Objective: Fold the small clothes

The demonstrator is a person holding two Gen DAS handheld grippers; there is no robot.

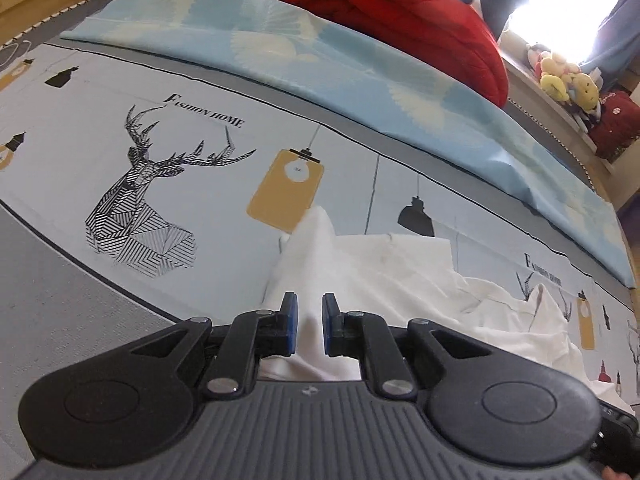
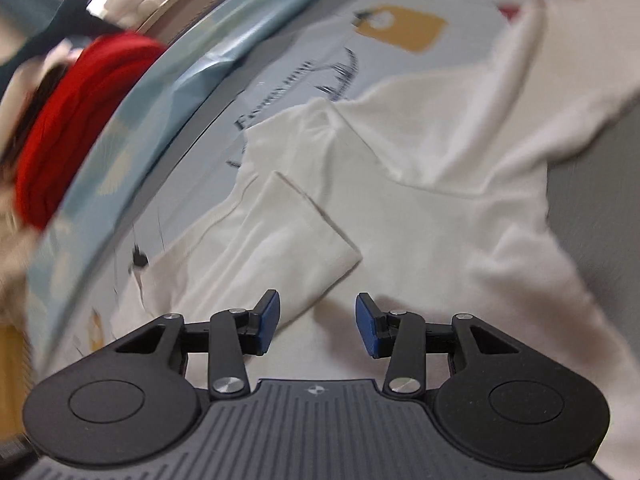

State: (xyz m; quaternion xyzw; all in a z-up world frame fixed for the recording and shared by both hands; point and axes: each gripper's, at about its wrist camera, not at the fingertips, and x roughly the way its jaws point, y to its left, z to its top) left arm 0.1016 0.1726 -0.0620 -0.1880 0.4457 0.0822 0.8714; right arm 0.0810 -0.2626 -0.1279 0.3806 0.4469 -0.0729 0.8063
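Hovering over a soft, light white garment [image 2: 420,200] rumpled on the bed [image 1: 200,216], my left tongs [image 1: 310,326] stand slightly parted around a raised fold, not visibly pinching it. My right tongs [image 2: 316,326] stand half open, empty, above its sleeve [image 2: 280,232]; hems and edges look best to pinch.

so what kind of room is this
Most likely a bedroom: the white garment lies on a bed sheet printed with a deer and lamps, with a folded red blanket and plush toys on a ledge beyond it.
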